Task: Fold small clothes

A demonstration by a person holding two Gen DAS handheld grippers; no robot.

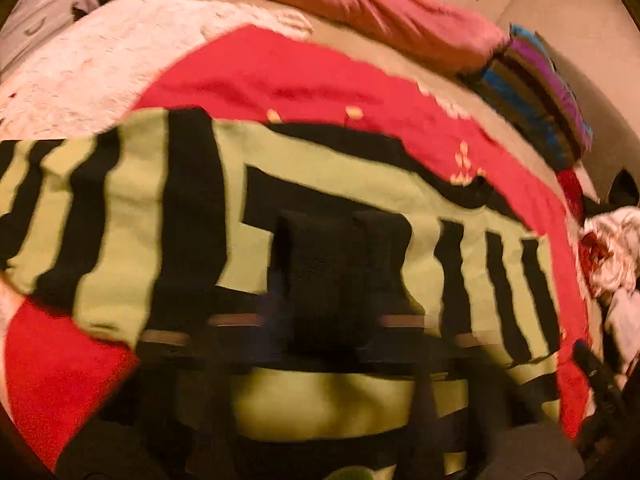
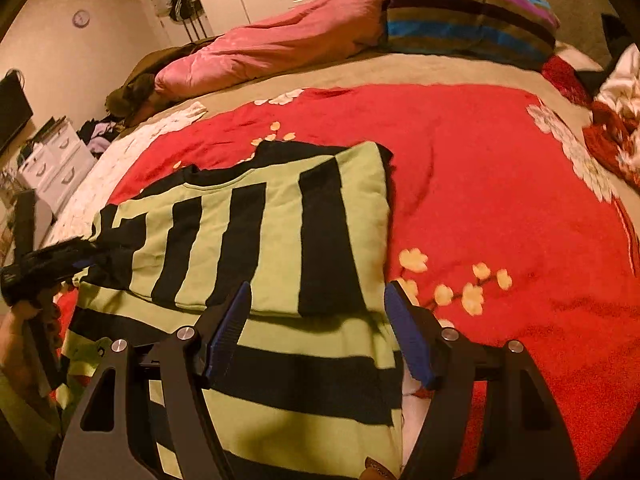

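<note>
**On the red bedspread, a striped top halfway through its fold**

Across the red flowered bedspread (image 2: 480, 184) lies the green-and-black striped top (image 2: 256, 240), and I judge I am mid-fold: one part is already doubled over the body, its stripes running across those of the layer beneath, while the near part is spread flat toward me.

My left gripper (image 1: 344, 264) has its jaws closed right down. From its own camera the fingers sit together over the fabric, but the picture is smeared and I can't say for certain that cloth is pinched between them. From the right wrist view the left gripper (image 2: 52, 264) shows at the garment's left edge (the dark tip seems to meet a dark fold there), which makes a grip on that edge likely.

My right gripper (image 2: 318, 320) stands well open, its blue pads (image 2: 230, 332) hovering above the near section of the top, one finger over the cloth and the other at its right edge, nothing held.

Next I reckon the right side needs catching too: lower the open jaws onto the right edge, close on it, then carry both sides over together so the fold lands square and no layer drags askew
</note>
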